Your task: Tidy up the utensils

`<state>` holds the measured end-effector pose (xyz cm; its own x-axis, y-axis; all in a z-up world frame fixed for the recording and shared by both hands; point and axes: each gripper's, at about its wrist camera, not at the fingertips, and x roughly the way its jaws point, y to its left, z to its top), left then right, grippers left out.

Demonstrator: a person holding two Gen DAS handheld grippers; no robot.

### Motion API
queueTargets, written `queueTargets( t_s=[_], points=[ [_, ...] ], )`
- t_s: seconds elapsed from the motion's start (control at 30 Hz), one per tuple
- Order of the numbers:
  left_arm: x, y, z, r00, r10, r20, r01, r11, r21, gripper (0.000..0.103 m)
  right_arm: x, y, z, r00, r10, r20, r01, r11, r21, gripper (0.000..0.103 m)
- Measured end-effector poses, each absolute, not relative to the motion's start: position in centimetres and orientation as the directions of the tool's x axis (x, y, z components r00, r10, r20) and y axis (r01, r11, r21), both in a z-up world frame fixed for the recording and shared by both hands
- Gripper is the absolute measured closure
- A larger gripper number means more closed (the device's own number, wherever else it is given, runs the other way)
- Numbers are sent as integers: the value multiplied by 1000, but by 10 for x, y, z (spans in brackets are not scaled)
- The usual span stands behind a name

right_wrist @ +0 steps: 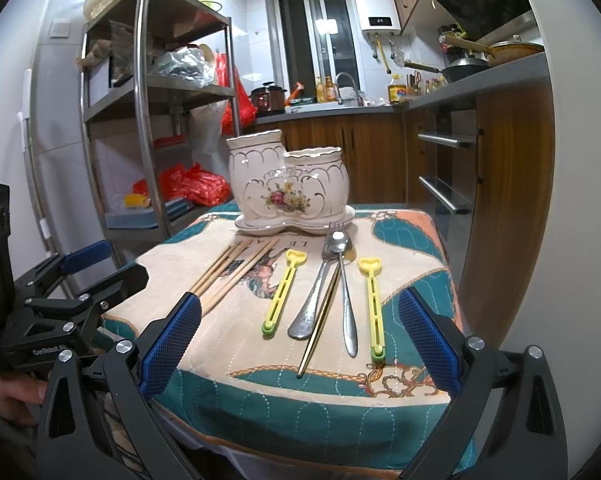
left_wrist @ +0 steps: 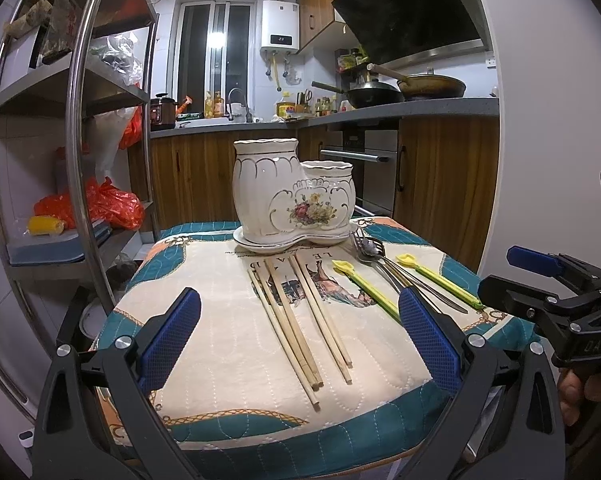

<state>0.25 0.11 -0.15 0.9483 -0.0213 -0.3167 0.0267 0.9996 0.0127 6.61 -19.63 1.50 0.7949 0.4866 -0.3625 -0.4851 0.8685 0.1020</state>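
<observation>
A white floral ceramic utensil holder point(left_wrist: 292, 196) with a tall and a short cup stands on its saucer at the far edge of a quilted mat point(left_wrist: 240, 380); it also shows in the right wrist view point(right_wrist: 288, 184). Several wooden chopsticks point(left_wrist: 296, 320) lie in front of my open, empty left gripper point(left_wrist: 300, 340). A metal fork point(right_wrist: 314, 300), spoon point(right_wrist: 346, 300), a gold chopstick point(right_wrist: 320, 320) and two yellow plastic sticks point(right_wrist: 278, 294) point(right_wrist: 372, 308) lie ahead of my open, empty right gripper point(right_wrist: 300, 340). The right gripper also appears at the right edge of the left wrist view point(left_wrist: 540, 276).
A metal shelf rack point(left_wrist: 80, 120) with red bags stands left of the mat. Wooden kitchen cabinets point(left_wrist: 440, 168) and an oven stand behind and right. The counter point(left_wrist: 400, 108) holds woks and bottles. The mat's near edge drops off just before both grippers.
</observation>
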Motion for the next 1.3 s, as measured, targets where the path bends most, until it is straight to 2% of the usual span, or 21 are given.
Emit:
queueTargets(
  t_s=[1.3],
  points=[
    [4, 4, -3, 938, -47, -343, 46, 999, -9, 5, 66, -196, 19, 777, 492, -392, -478, 867, 140, 5]
  ],
)
